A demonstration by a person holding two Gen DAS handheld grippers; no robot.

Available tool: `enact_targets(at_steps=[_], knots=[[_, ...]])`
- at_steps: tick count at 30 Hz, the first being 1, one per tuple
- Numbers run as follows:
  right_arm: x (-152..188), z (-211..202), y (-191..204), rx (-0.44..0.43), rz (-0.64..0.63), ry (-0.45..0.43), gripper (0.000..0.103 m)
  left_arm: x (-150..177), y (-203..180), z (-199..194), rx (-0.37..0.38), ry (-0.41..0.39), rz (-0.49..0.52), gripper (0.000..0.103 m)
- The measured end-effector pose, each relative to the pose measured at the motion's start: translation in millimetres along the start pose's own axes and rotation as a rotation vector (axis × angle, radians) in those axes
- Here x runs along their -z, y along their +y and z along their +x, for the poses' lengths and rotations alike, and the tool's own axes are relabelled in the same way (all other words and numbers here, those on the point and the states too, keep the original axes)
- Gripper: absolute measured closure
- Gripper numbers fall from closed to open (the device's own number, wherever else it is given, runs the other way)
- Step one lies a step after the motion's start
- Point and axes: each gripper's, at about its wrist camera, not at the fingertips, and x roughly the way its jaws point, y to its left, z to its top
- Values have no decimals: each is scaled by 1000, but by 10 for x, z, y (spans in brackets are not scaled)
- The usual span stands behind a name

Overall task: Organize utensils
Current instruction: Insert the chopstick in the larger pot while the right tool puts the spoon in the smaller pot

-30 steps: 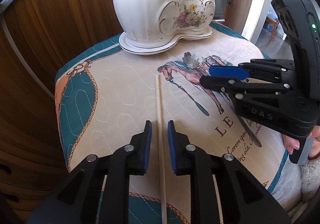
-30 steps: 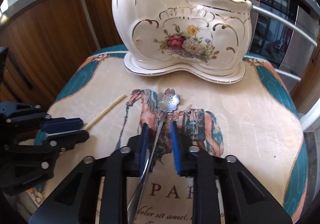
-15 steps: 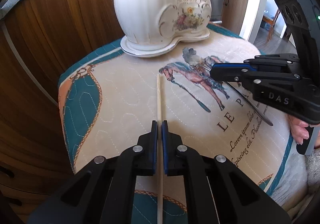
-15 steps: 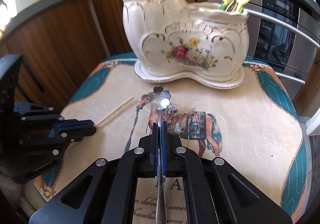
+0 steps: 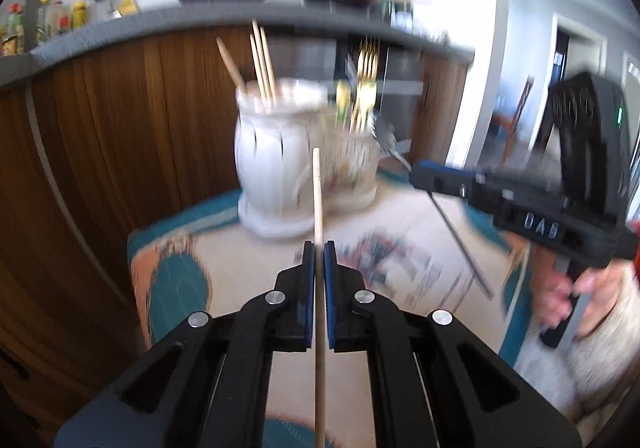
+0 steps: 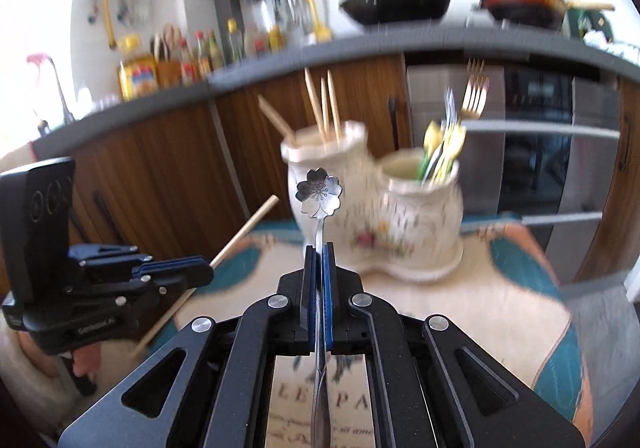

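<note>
Left tool — blue-padded fingers clenched on a long pale wooden chopstick, which runs straight up between them and ends in front of the holder. Chopstick is lifted off the table. From the right wrist view the same stick slants up and away from the left tool.

Right tool — fingers pinched tight on the stem of a thin silver spoon with a flower-shaped end; the flower stands upright above the fingertips, raised clear of the cloth. In the left wrist view the right tool holds the spoon's dark handle angled down toward the cloth.

Beyond both: a cream ceramic two-compartment holder with floral print and gold trim, standing at the far side of the table on a beige and teal printed cloth. Taller compartment carries wooden chopsticks; lower one carries gold forks and yellow-handled cutlery. Background blurred — wood cabinet fronts, grey counter with pans.
</note>
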Motion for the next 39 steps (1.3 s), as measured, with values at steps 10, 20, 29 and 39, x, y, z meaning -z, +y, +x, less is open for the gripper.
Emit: enact_targets(at_steps=[10, 20, 29, 39], knots=[[-206, -236, -252, 46, 115, -213, 99, -398, 201, -99, 19, -256, -105, 99], [-744, 100, -580, 88, 181, -298, 99, -970, 312, 166, 42, -375, -115, 99], [-1050, 557, -834, 144, 204, -358, 99, -1438, 274, 518, -16, -476, -73, 99], [-994, 761, -865, 179, 152, -382, 99, -1433, 238, 855, -84, -497, -53, 99]])
